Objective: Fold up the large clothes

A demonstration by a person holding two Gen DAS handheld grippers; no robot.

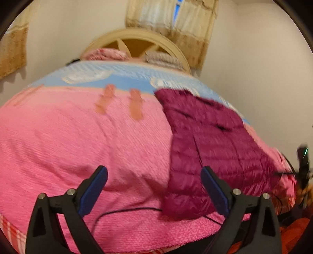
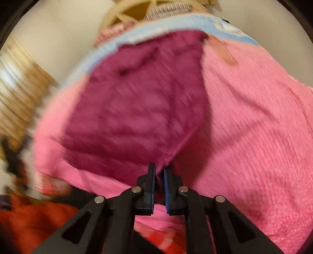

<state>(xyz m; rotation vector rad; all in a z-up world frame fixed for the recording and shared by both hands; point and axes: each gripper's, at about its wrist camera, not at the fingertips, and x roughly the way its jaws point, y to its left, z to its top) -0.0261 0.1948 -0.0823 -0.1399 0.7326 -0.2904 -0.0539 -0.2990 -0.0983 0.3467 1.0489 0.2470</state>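
A: What is the surface here?

B: A bed [image 1: 78, 136], covered by a bright pink blanket [image 1: 68, 146] with a ribbed, nubbly weave. Toward the head end the cover turns light blue, with pale shapes printed on it.

A: And the room behind?

B: Plain off-white walls. A curved, cream headboard [image 1: 137, 39] with spokes stands at the far end, with pillows [image 1: 109, 53] heaped against it. A tan curtain [image 1: 176, 17] hangs above it, and another tan one shows at the left edge.

A: Where is the garment?

B: A quilted magenta jacket [image 1: 211, 140] lies flat on the blanket, on the right part of the bed as the left wrist view shows it, its far end reaching the blue band. A thin black cable [image 1: 125, 211] runs over the blanket near its close edge.

A: The tools?

B: The left hand-held gripper [image 1: 154, 187] hangs over the blanket with its jaws spread wide, nothing between them. The right hand-held gripper [image 2: 159, 175] is pinched on the jacket's near corner. Something orange-red [image 2: 29, 215] sits off the bed's near edge; it is too blurred to identify.
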